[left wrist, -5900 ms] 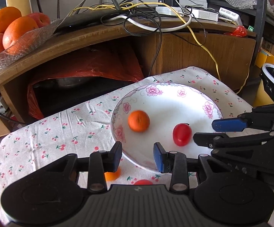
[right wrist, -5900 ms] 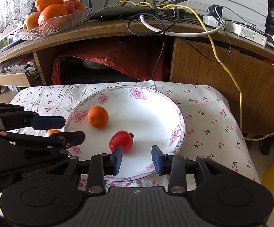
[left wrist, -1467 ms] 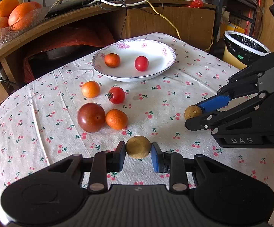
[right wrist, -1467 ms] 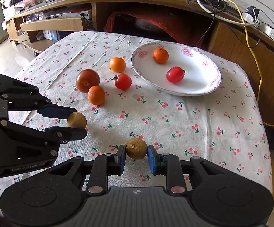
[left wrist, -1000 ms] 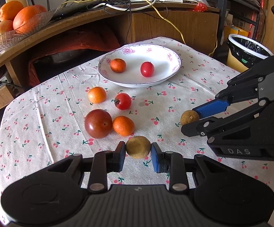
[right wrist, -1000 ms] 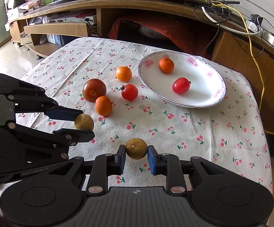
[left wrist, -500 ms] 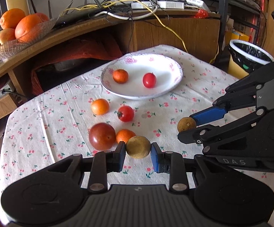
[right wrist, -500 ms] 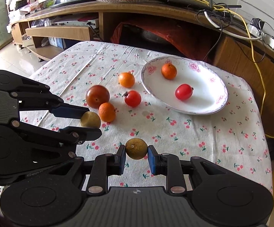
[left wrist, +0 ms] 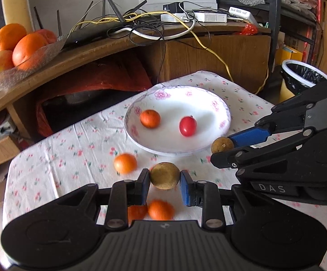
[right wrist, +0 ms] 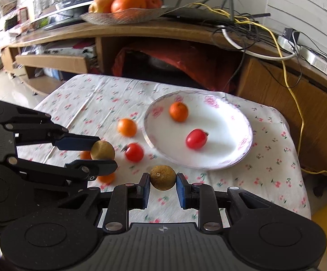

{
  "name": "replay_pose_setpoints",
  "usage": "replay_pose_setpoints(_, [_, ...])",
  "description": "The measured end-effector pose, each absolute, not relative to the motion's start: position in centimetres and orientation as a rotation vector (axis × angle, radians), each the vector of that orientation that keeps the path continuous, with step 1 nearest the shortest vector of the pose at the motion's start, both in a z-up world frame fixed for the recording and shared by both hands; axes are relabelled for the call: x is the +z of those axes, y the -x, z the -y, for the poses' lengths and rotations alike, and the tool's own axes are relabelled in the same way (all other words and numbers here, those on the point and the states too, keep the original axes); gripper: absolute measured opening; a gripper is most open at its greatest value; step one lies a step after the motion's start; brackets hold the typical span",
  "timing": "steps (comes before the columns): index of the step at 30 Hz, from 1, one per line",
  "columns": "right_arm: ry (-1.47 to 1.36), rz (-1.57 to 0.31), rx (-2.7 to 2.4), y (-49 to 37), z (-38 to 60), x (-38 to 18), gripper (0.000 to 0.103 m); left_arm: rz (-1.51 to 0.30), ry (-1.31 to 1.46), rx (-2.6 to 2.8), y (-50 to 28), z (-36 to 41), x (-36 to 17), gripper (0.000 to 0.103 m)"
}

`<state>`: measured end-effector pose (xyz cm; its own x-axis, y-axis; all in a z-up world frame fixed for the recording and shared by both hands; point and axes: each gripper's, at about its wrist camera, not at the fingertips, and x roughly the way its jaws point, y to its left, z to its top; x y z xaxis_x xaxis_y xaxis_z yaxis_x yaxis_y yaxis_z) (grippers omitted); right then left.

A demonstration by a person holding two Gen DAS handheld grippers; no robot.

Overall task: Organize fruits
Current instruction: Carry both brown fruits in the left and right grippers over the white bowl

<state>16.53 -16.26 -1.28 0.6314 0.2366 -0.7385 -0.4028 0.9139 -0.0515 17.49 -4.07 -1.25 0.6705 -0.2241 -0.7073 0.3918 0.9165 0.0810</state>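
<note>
Two grippers each carry a small brown fruit above the floral tablecloth, near the plate.

The left gripper [left wrist: 164, 179] pinches a brown fruit [left wrist: 164, 175] between its blue pads; the right gripper [right wrist: 163, 178] pinches a second brown fruit [right wrist: 163, 177] the same way. Farther off, the white flowered plate [right wrist: 222, 158] holds a small orange [right wrist: 178, 111] and a red tomato [right wrist: 196, 139]. Left of the plate on the tablecloth [right wrist: 265, 180] lie a loose orange [right wrist: 127, 127] and a loose tomato [right wrist: 134, 152].
</note>
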Motion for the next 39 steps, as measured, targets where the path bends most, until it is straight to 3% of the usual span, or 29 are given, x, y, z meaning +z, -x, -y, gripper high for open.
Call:
replay_pose_setpoints(14, [0.207,-0.811,0.287,-22.8,17.8,-2.6,0.02,-0.76,-0.282,-0.337,-24.0,6.2,-2.8,0.037])
replay_pose_setpoints(39, [0.18,-0.79,0.276,-25.0,17.8,-3.3,0.022,-0.769,-0.311,-0.308,-25.9,6.5,-4.1,0.037])
